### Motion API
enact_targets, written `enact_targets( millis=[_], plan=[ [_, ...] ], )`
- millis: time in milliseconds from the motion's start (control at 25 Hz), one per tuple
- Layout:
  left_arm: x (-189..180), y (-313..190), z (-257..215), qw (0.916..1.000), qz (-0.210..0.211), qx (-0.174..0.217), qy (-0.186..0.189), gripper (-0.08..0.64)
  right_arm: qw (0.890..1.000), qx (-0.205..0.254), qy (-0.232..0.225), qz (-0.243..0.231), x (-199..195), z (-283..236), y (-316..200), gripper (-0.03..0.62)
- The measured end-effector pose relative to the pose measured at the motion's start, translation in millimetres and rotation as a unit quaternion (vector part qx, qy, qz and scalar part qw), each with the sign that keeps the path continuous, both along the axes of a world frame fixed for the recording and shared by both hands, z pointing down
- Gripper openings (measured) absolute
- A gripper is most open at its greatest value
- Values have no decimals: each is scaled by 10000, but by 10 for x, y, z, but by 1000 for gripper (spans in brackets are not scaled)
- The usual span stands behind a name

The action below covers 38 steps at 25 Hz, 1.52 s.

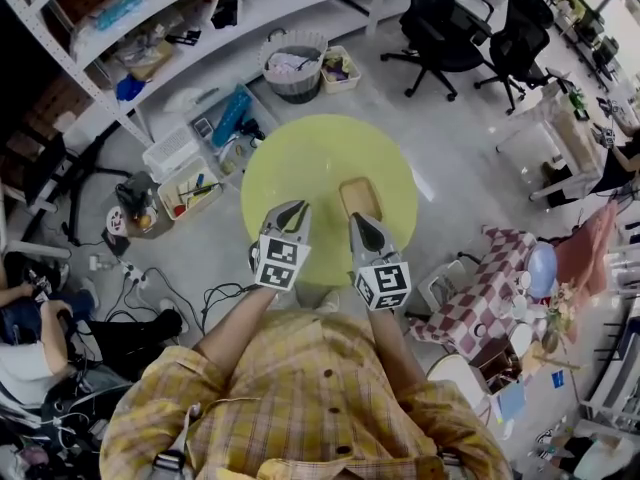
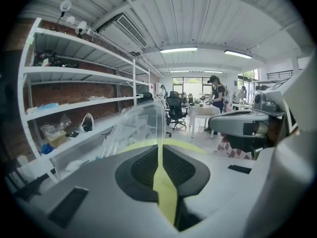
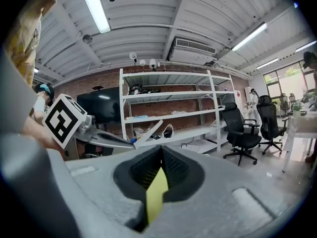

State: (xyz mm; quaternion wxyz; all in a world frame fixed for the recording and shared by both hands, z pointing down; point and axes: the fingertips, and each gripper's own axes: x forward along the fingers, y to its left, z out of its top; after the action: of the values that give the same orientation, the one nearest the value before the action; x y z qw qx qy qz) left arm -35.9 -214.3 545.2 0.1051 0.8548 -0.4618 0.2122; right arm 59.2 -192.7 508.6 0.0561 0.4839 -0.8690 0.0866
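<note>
Over the near edge of a round yellow table I hold both grippers side by side. My left gripper has its jaws pressed together, and a clear plastic piece rises from their tips; from the right gripper view the same piece sticks up from the left gripper. My right gripper is shut with nothing between its pads, only the yellow top showing through the slit. A flat tan wooden block lies on the table just beyond the right gripper's tips.
White shelving runs along the far left, with bins and a round basket on the floor. Black office chairs stand behind. A checkered-cloth table is at the right, cables and a seated person at the left.
</note>
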Motion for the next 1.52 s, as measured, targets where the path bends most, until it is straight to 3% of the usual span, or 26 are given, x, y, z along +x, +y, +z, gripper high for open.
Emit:
enact_targets(
  millis=[880,1520],
  plan=[
    [-85,78,-267,9984,-96,462,295,32,9998,-158,-137,48,-14,25,-104,-3],
    [-87,138,-193,9987,-27,420,301,32,9993,-280,-155,187,35,115,-81,-3]
  ],
)
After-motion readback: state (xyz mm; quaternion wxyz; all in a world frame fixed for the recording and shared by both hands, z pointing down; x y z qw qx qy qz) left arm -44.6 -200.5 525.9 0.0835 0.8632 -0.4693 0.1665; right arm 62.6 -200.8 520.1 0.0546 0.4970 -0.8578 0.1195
